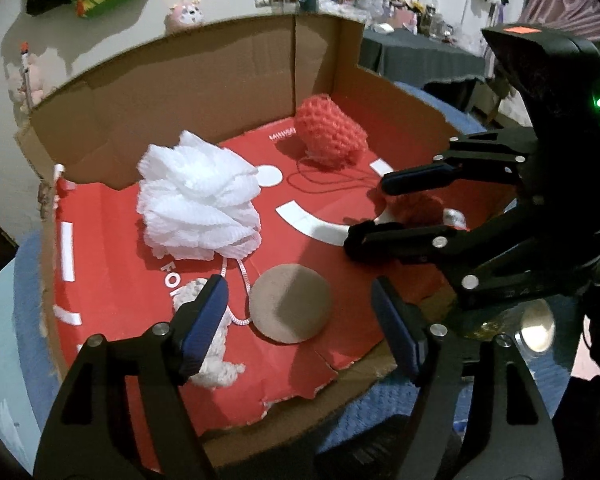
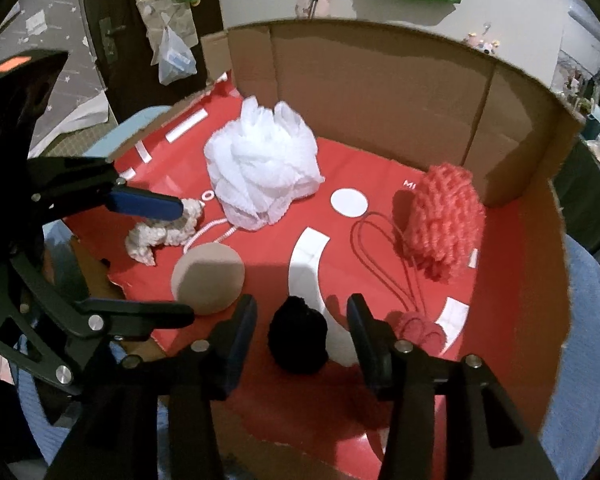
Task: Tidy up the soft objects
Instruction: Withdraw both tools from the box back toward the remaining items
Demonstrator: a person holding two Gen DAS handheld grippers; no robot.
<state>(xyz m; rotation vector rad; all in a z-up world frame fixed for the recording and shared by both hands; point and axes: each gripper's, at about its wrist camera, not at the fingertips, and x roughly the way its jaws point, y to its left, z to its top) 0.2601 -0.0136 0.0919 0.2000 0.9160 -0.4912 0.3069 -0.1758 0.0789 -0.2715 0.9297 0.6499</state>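
An open cardboard box [image 1: 204,80] with a red floor holds soft things. A white mesh pouf [image 1: 198,200] lies at left, a red mesh pouf [image 1: 330,132] at the back. A tan round sponge [image 1: 290,304] and a white chenille piece [image 1: 216,364] lie in front. My left gripper [image 1: 300,320] is open over the sponge and white piece. My right gripper [image 2: 302,332] is open around a black pompom [image 2: 298,336]; a red yarn piece [image 2: 418,330] lies just right of it. Each gripper shows in the other view: the right [image 1: 366,212], the left [image 2: 186,260].
The box stands on a blue knitted cover [image 2: 580,360]. The red pouf's cord loops [image 2: 384,248] lie on the floor between the poufs. The box front edge is torn [image 1: 300,396]. A cluttered dark table [image 1: 416,56] stands behind.
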